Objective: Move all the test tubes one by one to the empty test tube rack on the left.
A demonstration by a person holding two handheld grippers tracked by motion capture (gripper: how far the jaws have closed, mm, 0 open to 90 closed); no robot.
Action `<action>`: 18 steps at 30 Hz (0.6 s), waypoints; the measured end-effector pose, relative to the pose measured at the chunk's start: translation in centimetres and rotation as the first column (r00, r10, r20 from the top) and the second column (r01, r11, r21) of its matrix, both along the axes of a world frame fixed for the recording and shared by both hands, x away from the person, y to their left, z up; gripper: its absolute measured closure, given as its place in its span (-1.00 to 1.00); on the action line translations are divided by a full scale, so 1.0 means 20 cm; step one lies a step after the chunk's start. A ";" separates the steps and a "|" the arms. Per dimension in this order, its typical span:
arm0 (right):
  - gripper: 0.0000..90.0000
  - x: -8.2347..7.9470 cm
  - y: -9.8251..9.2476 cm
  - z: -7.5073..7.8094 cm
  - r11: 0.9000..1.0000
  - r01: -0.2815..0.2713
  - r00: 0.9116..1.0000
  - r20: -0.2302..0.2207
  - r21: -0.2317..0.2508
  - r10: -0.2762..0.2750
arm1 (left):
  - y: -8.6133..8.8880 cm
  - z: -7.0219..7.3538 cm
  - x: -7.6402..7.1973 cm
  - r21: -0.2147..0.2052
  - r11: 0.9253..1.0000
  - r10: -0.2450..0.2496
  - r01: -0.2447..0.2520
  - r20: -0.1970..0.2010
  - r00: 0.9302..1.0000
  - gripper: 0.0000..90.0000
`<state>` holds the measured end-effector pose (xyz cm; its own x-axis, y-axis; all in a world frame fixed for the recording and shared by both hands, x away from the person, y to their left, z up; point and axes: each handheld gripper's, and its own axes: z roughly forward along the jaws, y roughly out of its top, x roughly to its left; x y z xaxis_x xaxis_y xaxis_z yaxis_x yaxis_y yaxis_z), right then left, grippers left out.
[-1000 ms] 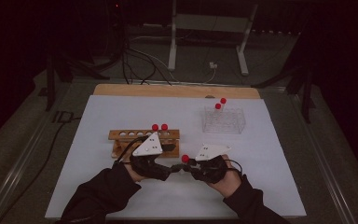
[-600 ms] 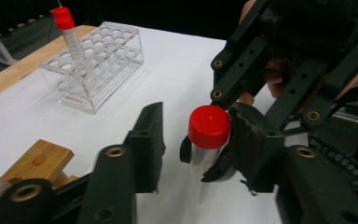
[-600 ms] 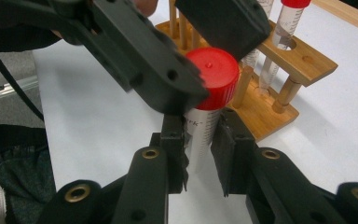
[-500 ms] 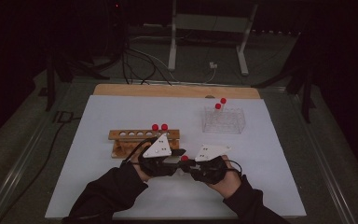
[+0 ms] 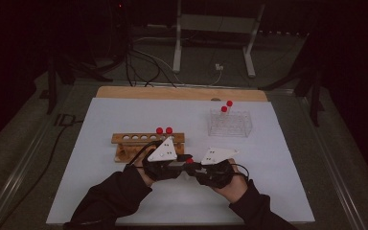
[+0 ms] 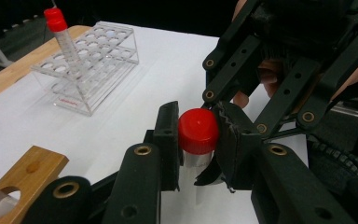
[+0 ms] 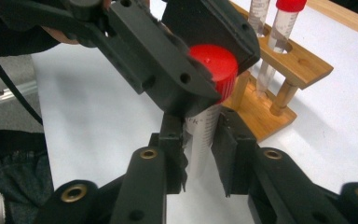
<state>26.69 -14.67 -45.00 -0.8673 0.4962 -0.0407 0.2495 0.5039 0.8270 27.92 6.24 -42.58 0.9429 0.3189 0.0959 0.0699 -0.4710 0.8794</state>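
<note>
While clamped, both fingers (image 6: 168, 140) on tube (image 7: 203, 135).

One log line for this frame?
left gripper: shut on tube cap | right gripper: shut on tube body | wooden rack: two tubes | clear rack: two tubes

You have a table (image 5: 124, 93) with a wooden edge along its far side, and a white sheet (image 5: 124, 115) covers nearly all of its top. On the sheet you see a wooden rack (image 5: 146, 141) left of the middle, holding two red-capped tubes (image 5: 164, 130) at its right end. Further back and to the right stands a clear plastic rack (image 5: 231, 123) with two more red-capped tubes upright in it
</note>
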 end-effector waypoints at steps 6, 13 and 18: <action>0.23 0.00 -0.01 0.01 1.000 0.009 1.000 0.017 0.016 -0.010 | 0.05 0.03 0.00 0.000 1.000 0.022 -0.022 0.007 1.000 0.60; -0.20 0.00 -0.04 0.04 0.998 0.031 0.999 0.023 0.052 -0.032 | 0.15 0.07 0.01 0.003 0.997 0.073 -0.073 0.031 0.997 0.60; -0.56 0.01 -0.06 0.05 0.996 0.064 0.997 0.035 0.069 -0.067 | 0.23 0.09 0.01 0.001 0.993 0.116 -0.116 0.039 0.992 0.60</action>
